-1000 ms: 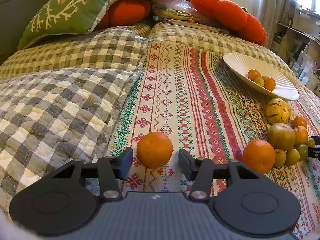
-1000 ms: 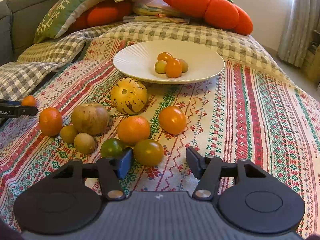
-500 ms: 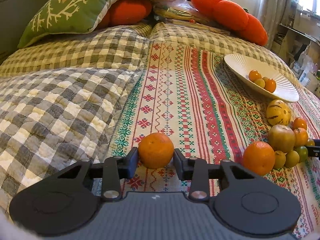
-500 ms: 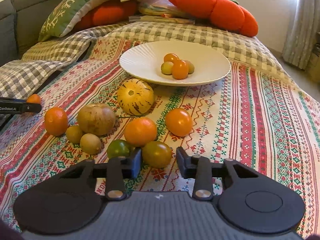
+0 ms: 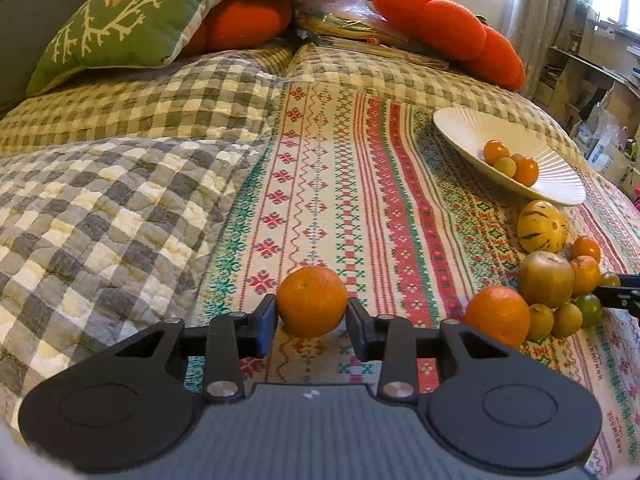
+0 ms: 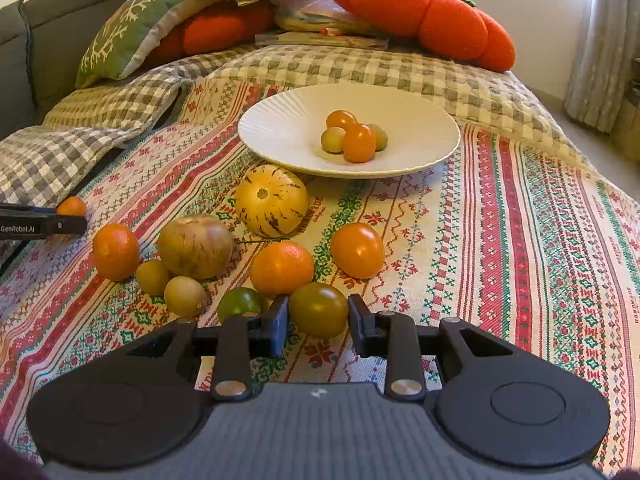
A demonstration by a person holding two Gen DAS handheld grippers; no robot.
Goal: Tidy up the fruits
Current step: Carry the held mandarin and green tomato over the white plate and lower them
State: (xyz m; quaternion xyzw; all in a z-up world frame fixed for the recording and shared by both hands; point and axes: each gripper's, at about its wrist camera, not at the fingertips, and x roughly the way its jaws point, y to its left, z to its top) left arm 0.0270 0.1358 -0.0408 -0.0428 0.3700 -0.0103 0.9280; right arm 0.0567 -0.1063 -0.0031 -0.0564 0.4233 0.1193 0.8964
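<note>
My left gripper point(image 5: 312, 322) is shut on an orange point(image 5: 311, 301), which sits on the patterned cloth at its left part. My right gripper point(image 6: 318, 322) is shut on a green-brown tomato point(image 6: 319, 309) at the front of a fruit cluster. The cluster holds a striped yellow melon point(image 6: 271, 200), a brown apple point(image 6: 195, 245), oranges point(image 6: 281, 268) and small green fruits point(image 6: 184, 295). A white ribbed plate point(image 6: 288, 132) behind it holds several small tomatoes point(image 6: 359, 142). The plate also shows in the left wrist view point(image 5: 464, 128).
A checked quilt point(image 5: 100, 208) lies left of the cloth. A green pillow point(image 5: 120, 20) and orange pumpkin cushions point(image 5: 448, 28) sit at the back. Shelves and boxes point(image 5: 592, 92) stand at the far right. The left gripper's finger point(image 6: 40, 224) shows in the right wrist view.
Both grippers have closed: the left jaws came in onto the orange, the right jaws onto the green-brown tomato. Both moved slightly forward.
</note>
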